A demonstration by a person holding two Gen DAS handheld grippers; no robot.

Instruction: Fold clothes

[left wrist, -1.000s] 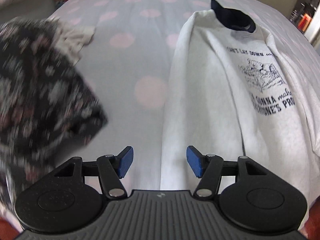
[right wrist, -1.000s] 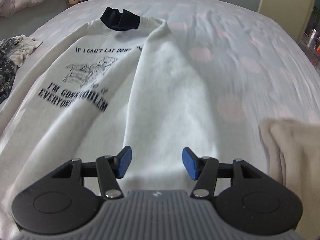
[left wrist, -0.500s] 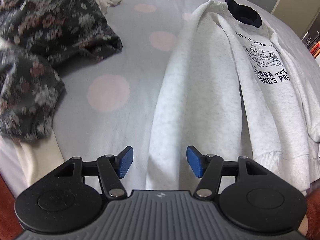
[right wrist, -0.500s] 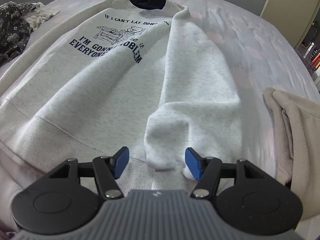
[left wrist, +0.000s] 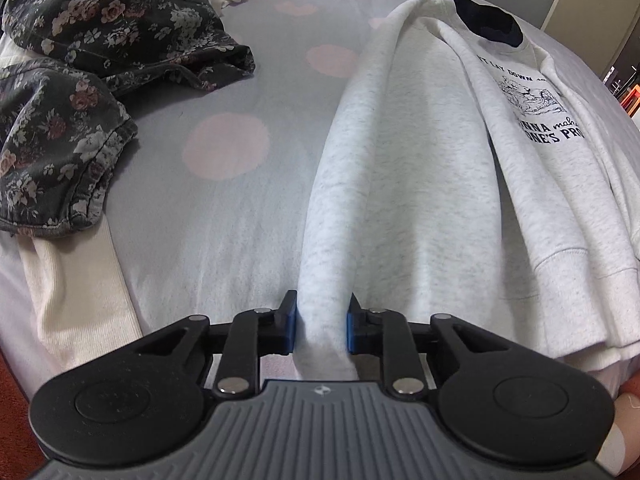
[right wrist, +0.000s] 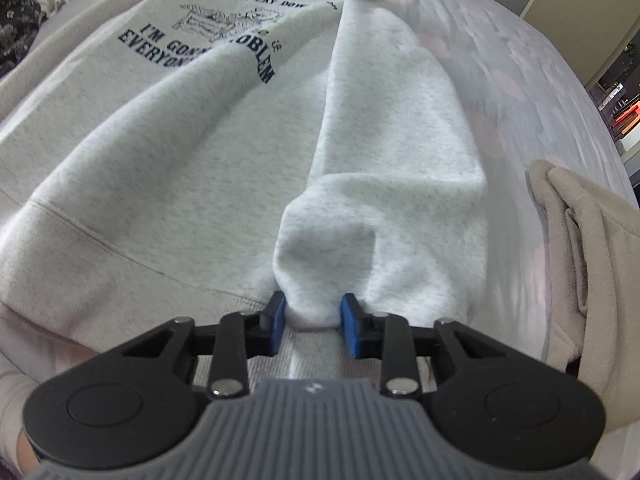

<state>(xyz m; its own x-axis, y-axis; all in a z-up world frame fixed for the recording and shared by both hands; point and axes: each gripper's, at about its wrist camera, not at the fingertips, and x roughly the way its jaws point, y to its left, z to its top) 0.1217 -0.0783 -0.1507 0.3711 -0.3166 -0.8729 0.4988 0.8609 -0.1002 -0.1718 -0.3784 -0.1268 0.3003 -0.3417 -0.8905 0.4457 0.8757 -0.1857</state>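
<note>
A light grey sweatshirt (left wrist: 532,168) with dark print and a navy collar lies face up on the bed; it also shows in the right wrist view (right wrist: 160,152). Both sleeves are folded down along the body. My left gripper (left wrist: 320,332) is shut on the end of the left sleeve (left wrist: 340,184) near the hem. My right gripper (right wrist: 312,326) is shut on the end of the right sleeve (right wrist: 392,160) at the hem.
The bed sheet (left wrist: 224,152) is grey with pink dots. Dark floral garments (left wrist: 92,40) and a cream garment (left wrist: 76,292) lie to the left. A beige garment (right wrist: 584,240) lies to the right. A door (left wrist: 592,4) stands at the far right.
Both grippers moved back toward the sweatshirt's hem and closed, each on a sleeve end. They were open before.
</note>
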